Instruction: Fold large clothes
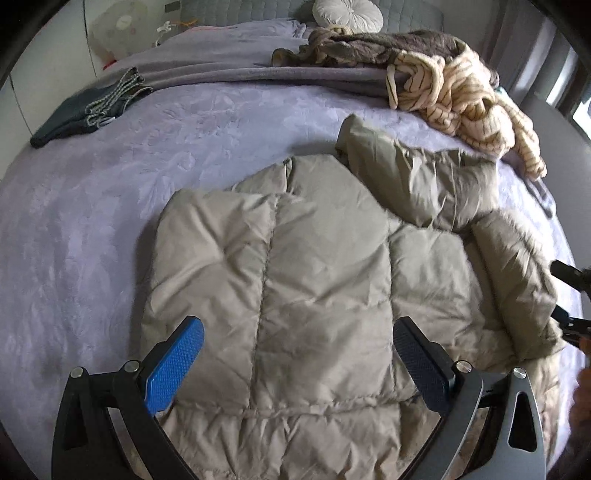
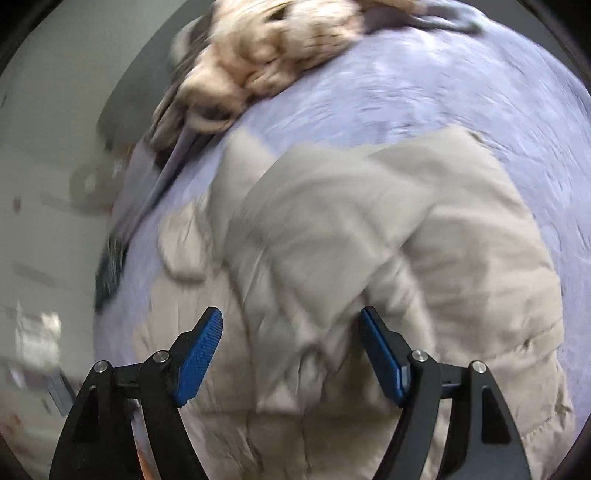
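A large beige puffer jacket [image 1: 317,280] lies spread on the lavender bed cover [image 1: 92,206], with one sleeve [image 1: 417,177] lying out toward the far right. My left gripper [image 1: 295,332] is open and empty, just above the jacket's lower middle. My right gripper [image 2: 291,325] is open and empty above the jacket [image 2: 351,240], over its sleeve side; that view is motion-blurred. Its black tips [image 1: 570,302] show at the right edge of the left wrist view, beside the jacket's right side.
A cream striped garment [image 1: 465,99] and a brown one [image 1: 376,46] are piled at the far right of the bed. A dark folded garment [image 1: 81,110] lies far left. A round white cushion [image 1: 347,14] sits at the headboard. The bed's edge drops off at the left of the right wrist view.
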Available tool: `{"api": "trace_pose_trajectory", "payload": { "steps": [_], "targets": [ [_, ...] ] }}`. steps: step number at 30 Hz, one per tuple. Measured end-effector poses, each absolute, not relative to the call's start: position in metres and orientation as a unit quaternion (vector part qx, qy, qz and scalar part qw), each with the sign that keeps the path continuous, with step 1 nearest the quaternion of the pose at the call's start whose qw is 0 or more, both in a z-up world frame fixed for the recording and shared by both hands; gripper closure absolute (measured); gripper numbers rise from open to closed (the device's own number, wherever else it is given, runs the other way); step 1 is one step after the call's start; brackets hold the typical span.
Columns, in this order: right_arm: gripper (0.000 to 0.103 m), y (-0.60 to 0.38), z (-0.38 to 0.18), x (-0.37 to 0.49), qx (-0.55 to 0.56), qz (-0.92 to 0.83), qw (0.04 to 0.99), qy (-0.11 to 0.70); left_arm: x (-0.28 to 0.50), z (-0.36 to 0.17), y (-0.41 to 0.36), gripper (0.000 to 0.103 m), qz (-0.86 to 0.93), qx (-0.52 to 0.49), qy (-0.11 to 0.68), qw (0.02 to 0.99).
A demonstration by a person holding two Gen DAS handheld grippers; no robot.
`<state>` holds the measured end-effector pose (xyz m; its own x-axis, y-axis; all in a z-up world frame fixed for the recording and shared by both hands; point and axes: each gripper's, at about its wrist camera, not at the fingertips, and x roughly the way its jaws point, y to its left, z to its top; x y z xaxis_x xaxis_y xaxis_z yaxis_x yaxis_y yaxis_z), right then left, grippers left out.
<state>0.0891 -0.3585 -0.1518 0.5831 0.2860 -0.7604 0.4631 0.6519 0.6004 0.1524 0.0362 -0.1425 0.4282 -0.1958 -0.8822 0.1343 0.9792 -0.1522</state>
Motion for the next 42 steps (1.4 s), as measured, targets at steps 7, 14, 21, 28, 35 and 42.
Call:
{"api": "trace_pose_trajectory", "payload": {
  "steps": [7,14,21,28,35,42],
  "targets": [
    [0.095,-0.291,-0.114,0.133,0.293,-0.009,0.851,0.436,0.158,-0.134,0.076,0.001,-0.122,-0.090,0.514,0.844],
    [0.065,-0.154,-0.133,0.137,0.071,0.110,0.847,0.515,0.163,-0.130,0.093,0.001,-0.169,-0.180,0.514,0.822],
    [0.023,-0.160,-0.141,0.085,0.041,0.129,0.827,0.546,0.169,-0.139,0.061,0.001,-0.229,-0.207,0.536,0.786],
    [0.023,-0.309,-0.156,0.030,0.248,-0.003,0.787,0.565,0.189,-0.174,0.000,0.050,-0.247,-0.174,0.586,0.752],
    [0.097,-0.428,-0.175,0.007,0.447,-0.108,0.748,0.478,0.180,-0.164,-0.021,0.092,-0.236,-0.126,0.570,0.777],
    [0.099,-0.424,-0.171,0.044,0.309,-0.110,0.797,0.508,0.156,-0.183,-0.011,0.095,-0.193,-0.072,0.588,0.782]
  ]
}}
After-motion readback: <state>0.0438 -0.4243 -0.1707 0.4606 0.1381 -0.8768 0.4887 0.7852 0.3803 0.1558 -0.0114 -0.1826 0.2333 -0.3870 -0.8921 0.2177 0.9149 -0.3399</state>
